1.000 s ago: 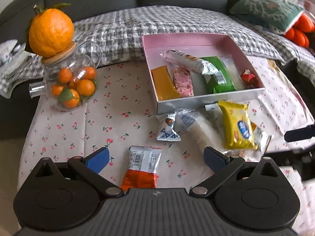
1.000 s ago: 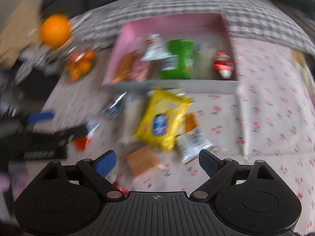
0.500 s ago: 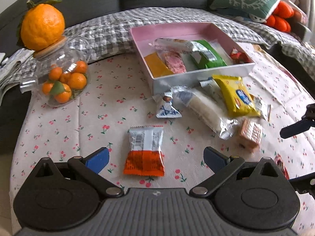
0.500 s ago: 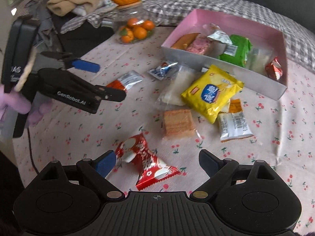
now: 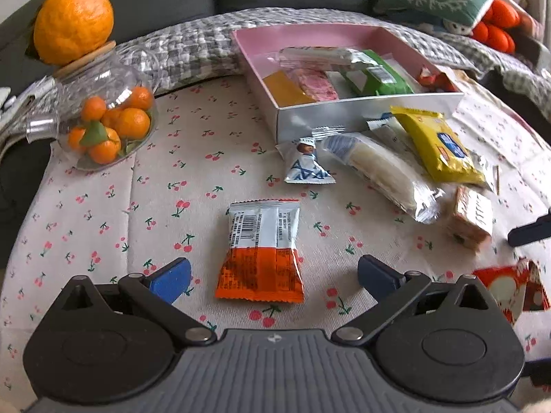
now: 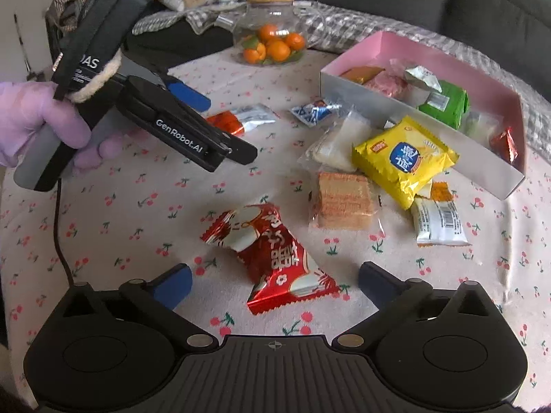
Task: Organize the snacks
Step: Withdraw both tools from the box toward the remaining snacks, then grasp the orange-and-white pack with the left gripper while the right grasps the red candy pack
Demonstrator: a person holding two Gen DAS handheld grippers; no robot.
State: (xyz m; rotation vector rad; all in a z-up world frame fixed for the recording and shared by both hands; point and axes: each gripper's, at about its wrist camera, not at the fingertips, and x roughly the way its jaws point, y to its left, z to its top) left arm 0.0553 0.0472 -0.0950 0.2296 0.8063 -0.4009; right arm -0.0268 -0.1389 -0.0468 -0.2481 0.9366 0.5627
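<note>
Snacks lie loose on a cherry-print tablecloth (image 5: pixel 103 206) and inside a pink box (image 5: pixel 361 113) that sits far ahead of both claws. Left gripper (image 5: pixel 273 275), fingers spread wide and holding nothing, hovers low with an orange-and-white packet (image 5: pixel 263 249) lying flat between its fingertips. Seen from the right wrist, this claw slopes downward from a purple-gloved hand (image 6: pixel 38 124), its fingers pointing toward the packet. Right gripper (image 6: pixel 273 280) is likewise spread and empty; a red foil packet (image 6: pixel 272 254) lies between and just ahead of its fingers. Beyond the right claw sit a wafer pack (image 6: pixel 344 199), a yellow packet (image 6: pixel 404 158) and a white barcode packet (image 6: pixel 437 220), close together near the box's white front wall. Bare cloth lies left of each claw. A glass jar of small oranges (image 5: pixel 103 117), topped by a large orange (image 5: pixel 74 22), stands ahead and left of the left claw, near the table's far edge.
</note>
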